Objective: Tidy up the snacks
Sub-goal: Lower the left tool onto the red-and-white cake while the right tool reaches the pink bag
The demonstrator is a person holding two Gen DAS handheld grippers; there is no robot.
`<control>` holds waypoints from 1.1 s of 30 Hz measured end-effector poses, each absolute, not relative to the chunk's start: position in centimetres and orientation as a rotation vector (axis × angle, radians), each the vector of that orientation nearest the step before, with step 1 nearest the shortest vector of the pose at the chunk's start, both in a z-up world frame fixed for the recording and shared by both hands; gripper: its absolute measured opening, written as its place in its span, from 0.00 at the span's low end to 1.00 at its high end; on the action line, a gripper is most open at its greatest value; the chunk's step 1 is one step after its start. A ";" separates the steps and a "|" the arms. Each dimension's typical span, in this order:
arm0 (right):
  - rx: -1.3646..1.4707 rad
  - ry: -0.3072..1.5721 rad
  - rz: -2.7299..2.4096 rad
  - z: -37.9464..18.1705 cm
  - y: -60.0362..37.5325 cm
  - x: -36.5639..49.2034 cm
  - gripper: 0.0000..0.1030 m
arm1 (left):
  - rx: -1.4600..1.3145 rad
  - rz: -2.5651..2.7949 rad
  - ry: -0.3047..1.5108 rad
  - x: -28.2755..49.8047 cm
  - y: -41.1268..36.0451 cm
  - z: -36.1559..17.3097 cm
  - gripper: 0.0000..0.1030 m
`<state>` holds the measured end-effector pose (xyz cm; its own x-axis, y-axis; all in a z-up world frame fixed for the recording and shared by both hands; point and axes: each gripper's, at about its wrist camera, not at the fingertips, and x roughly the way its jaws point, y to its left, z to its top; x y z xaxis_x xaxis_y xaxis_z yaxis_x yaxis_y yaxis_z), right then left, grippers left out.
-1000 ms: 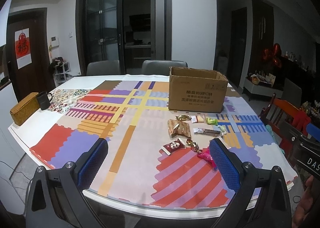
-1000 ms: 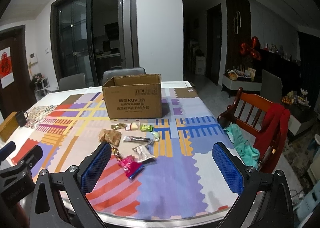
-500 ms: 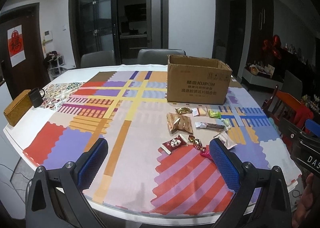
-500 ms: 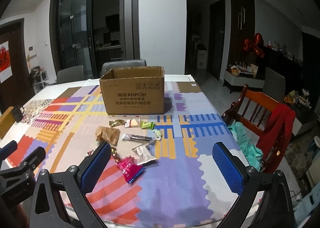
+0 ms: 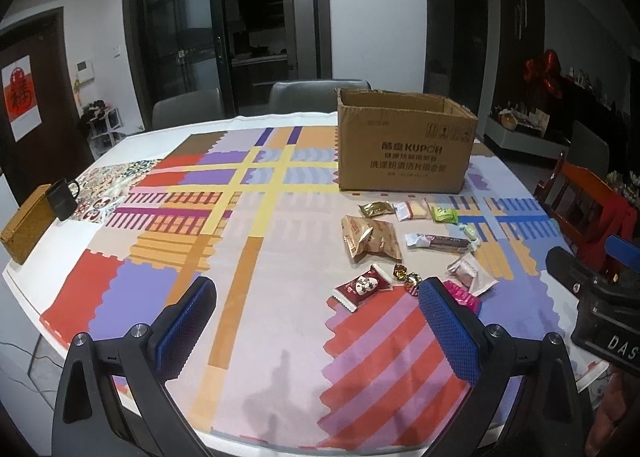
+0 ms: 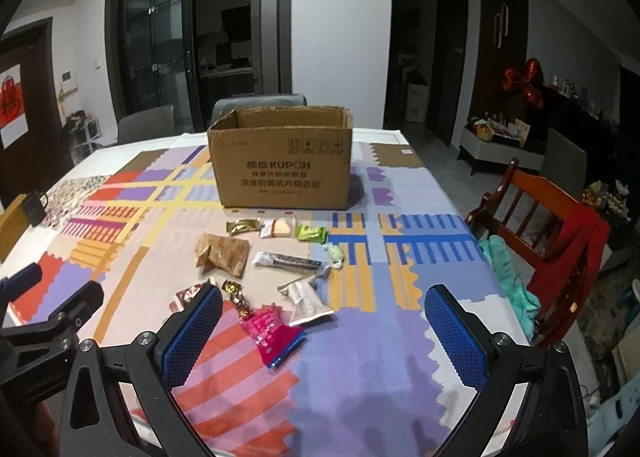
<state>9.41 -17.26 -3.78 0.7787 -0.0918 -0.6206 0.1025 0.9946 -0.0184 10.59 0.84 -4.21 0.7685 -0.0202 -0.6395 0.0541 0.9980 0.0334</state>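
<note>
An open cardboard box stands on the colourful tablecloth; it also shows in the right wrist view. Several wrapped snacks lie in front of it: a tan bag, a red packet, a dark bar, a pink packet, a white packet and a green one. My left gripper is open and empty, above the table's near part. My right gripper is open and empty, with the pink packet between its fingers' lines.
A black mug and a woven box sit at the table's left edge. A wooden chair with red and teal cloth stands at the right. Grey chairs stand behind the table.
Both grippers have moved forward and lower over the table, so the snacks and the box appear closer. Both stay open and empty.
</note>
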 end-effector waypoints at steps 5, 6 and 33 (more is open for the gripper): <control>0.001 0.697 -0.085 -4.8 -16.3 10.5 0.99 | 0.060 -0.070 0.720 11.9 1.0 -5.3 1.00; -0.003 0.702 -0.083 -5.0 -16.1 10.8 0.99 | 0.059 -0.079 0.731 12.2 1.1 -5.6 1.00; -0.027 0.898 -0.060 -11.5 -14.0 15.9 0.93 | 0.170 -0.226 0.877 18.9 0.6 -11.8 0.96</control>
